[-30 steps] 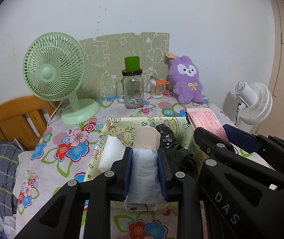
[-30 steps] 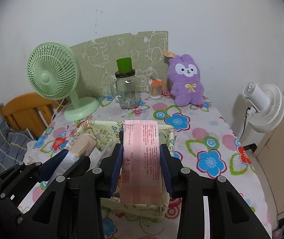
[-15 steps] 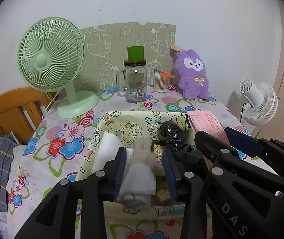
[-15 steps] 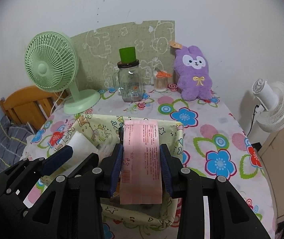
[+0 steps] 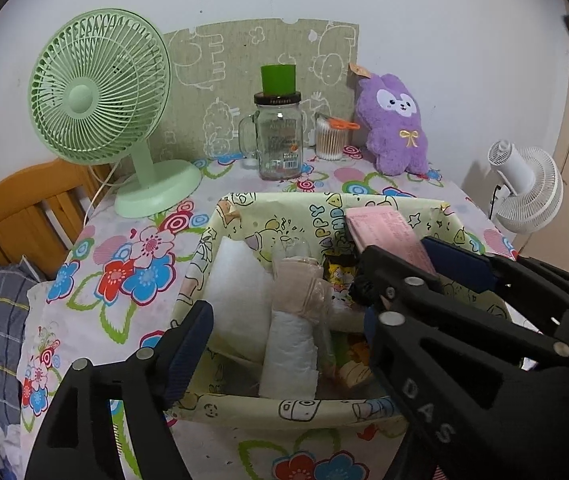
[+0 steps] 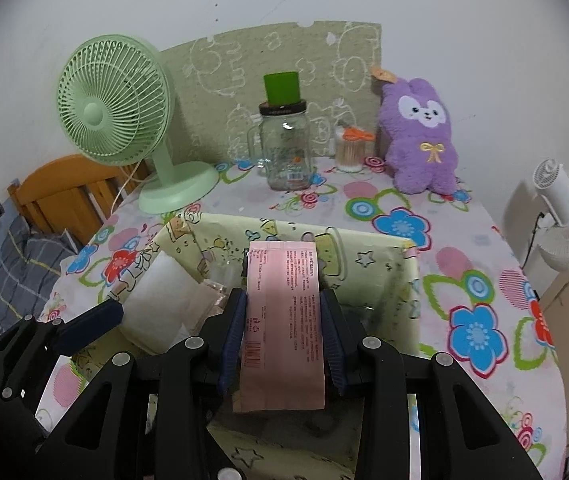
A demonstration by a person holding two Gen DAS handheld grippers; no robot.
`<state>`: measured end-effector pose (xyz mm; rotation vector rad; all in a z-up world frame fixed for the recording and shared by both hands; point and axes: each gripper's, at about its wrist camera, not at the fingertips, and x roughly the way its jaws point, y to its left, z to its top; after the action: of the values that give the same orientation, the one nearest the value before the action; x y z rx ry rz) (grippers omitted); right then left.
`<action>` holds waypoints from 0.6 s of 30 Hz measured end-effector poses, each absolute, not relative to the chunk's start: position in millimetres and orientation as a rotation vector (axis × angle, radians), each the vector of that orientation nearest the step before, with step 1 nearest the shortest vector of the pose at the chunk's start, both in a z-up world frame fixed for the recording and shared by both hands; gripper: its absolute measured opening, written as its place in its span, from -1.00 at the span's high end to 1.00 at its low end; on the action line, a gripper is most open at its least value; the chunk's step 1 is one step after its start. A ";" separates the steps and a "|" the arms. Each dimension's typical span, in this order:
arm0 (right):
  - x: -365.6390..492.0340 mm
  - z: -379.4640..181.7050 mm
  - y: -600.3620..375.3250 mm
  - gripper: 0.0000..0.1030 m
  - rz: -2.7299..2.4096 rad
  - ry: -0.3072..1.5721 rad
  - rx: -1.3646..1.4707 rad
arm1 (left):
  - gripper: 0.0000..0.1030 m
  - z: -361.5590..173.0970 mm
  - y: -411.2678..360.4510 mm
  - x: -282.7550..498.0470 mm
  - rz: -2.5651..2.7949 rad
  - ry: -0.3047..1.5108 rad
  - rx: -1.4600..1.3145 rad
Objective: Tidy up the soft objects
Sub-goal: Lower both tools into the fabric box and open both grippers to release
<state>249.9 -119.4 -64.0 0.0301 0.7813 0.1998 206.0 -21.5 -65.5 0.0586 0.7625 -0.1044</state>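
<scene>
Your left gripper (image 5: 284,340) has just been opening; jaws now stand wide with the wrapped roll (image 5: 294,336) lying between them, pads clear of it on both sides, so nothing is gripped. The roll sits inside the yellow cartoon-print fabric bin (image 5: 284,410), long axis running near to far, beige band at its far end, white end resting against the bin's near wall. A white pad (image 5: 236,292) leans just left of the roll in the same bin; something black (image 5: 360,290) is just right of it, mostly hidden behind your right gripper.

Your right gripper (image 6: 282,336) is clamped on the pink packet (image 6: 282,320); both blue pads press its long edges; the packet sticks out past the fingertips toward the far side and hangs over the bin's right half, not touching the contents as far as the frames show. In the left wrist view the packet (image 5: 388,232) reaches toward the bin's far right corner.

The bin sits on the floral tablecloth (image 6: 464,320); green fan (image 5: 100,92) far left, glass jar (image 5: 278,140) far centre, purple plush (image 5: 394,128) far right, all well apart from both grippers.
</scene>
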 end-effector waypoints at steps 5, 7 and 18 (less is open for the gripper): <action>256.1 -70.7 -114.3 0.23 0.209 0.790 0.026 | -0.59 -69.2 -19.4 208.9 -0.088 0.762 0.054; 258.1 -71.7 -113.7 0.22 0.206 0.790 0.025 | -0.59 -69.6 -19.0 209.5 -0.083 0.757 0.051; 260.7 -76.9 -115.8 -0.08 0.200 0.804 0.038 | -0.61 -71.7 -22.8 211.9 -0.064 0.753 0.069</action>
<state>260.7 -115.8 -76.9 0.0380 0.8038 0.1998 211.9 -22.8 -71.7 0.0690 0.7527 -0.0641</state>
